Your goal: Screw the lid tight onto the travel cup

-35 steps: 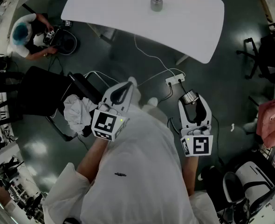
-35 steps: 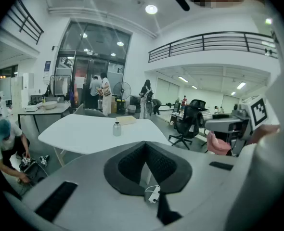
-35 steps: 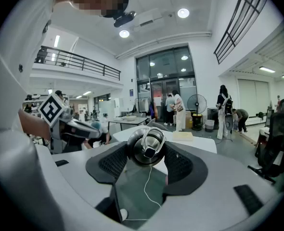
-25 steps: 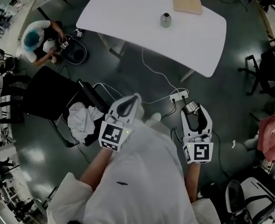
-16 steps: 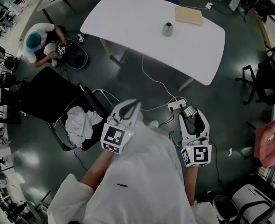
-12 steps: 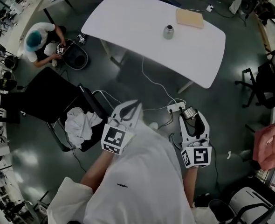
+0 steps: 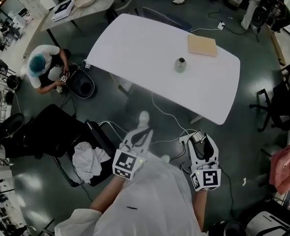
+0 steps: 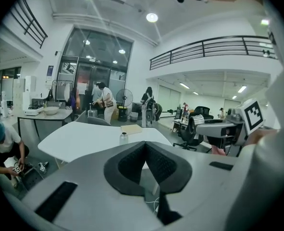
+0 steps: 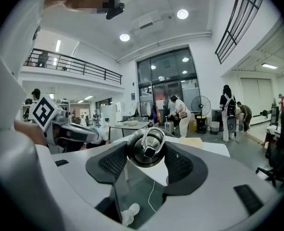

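Observation:
The steel travel cup (image 7: 180,64) stands without its lid on the white table (image 7: 145,43), well ahead of both grippers; in the left gripper view the cup (image 8: 124,138) shows small above the jaws. My right gripper (image 7: 198,138) is shut on the round metal lid (image 9: 151,150), whose ring handle faces the camera. My left gripper (image 7: 145,131) is shut with nothing between its pads (image 8: 157,165). Both are held in front of my body, over the floor.
A tan flat board (image 7: 202,45) lies on the table behind the cup. A cable and power strip (image 7: 183,136) lie on the floor before me. A black chair with white cloth (image 7: 86,157) is at left, a crouching person (image 7: 42,68) further left, an office chair (image 7: 277,109) at right.
The table and cup have slid lower in the head view and more of the room beyond shows. Both grippers keep their hold and stay before my body.

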Motion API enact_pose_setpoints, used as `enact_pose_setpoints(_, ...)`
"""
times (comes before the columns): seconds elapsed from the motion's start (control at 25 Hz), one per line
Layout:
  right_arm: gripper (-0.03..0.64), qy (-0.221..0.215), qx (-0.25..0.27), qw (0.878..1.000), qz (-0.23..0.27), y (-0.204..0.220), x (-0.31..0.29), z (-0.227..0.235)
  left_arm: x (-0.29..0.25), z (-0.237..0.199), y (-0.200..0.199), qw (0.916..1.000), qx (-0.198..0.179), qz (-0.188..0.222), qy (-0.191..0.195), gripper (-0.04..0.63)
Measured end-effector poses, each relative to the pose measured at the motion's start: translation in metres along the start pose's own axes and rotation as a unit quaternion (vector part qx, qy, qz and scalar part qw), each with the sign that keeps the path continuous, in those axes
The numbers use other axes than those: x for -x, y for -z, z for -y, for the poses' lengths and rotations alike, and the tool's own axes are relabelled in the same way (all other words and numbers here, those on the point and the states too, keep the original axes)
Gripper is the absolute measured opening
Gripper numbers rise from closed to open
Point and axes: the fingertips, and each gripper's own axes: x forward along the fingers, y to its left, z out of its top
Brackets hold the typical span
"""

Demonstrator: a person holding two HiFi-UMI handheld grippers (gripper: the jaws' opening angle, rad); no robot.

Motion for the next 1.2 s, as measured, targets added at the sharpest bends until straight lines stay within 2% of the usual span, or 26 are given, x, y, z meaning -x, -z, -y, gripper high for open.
enact_pose_setpoints(0.12, 0.236, 0.002, 0.0, 1.0, -0.002, -0.018, -0.057, 0.001, -0.03, -0.05, -0.018, 1.0, 0.003, -0.002, 0.002, 0.003)
enact_pose_setpoints(0.28, 0.236, 0.008, 0.006, 1.0, -0.013, -0.04, -0.13, 0.0, -0.065, -0.113, -0.051, 0.9997, -0.01, -0.002, 0.023, 0.003)
enact_pose_setpoints(0.48, 0.236, 0.046, 0.001, 0.999, -0.02, -0.071, -0.196, 0.005, -0.096, -0.174, -0.09, 0.9975, -0.021, -0.014, 0.066, 0.003)
enact_pose_setpoints(0.64, 0.236, 0.069, 0.019, 0.997, -0.016, -0.091, -0.241, 0.019, -0.127, -0.214, -0.12, 0.9947, -0.041, -0.014, 0.094, 0.003)
enact_pose_setpoints(0.8, 0.236, 0.086, 0.025, 0.995, -0.034, -0.091, -0.261, 0.04, -0.163, -0.227, -0.127, 0.9919, -0.055, -0.019, 0.113, 0.003)
enact_pose_setpoints(0.92, 0.236, 0.078, 0.022, 0.995, -0.055, -0.082, -0.268, 0.056, -0.184, -0.22, -0.122, 0.9903, -0.055, -0.033, 0.123, 0.003)
enact_pose_setpoints(1.04, 0.236, 0.061, 0.029, 0.996, -0.062, -0.08, -0.282, 0.076, -0.206, -0.215, -0.126, 0.991, -0.063, -0.031, 0.114, 0.003)
enact_pose_setpoints(1.2, 0.236, 0.045, 0.033, 0.996, -0.076, -0.077, -0.295, 0.091, -0.225, -0.211, -0.127, 0.9929, -0.05, -0.035, 0.102, 0.003)
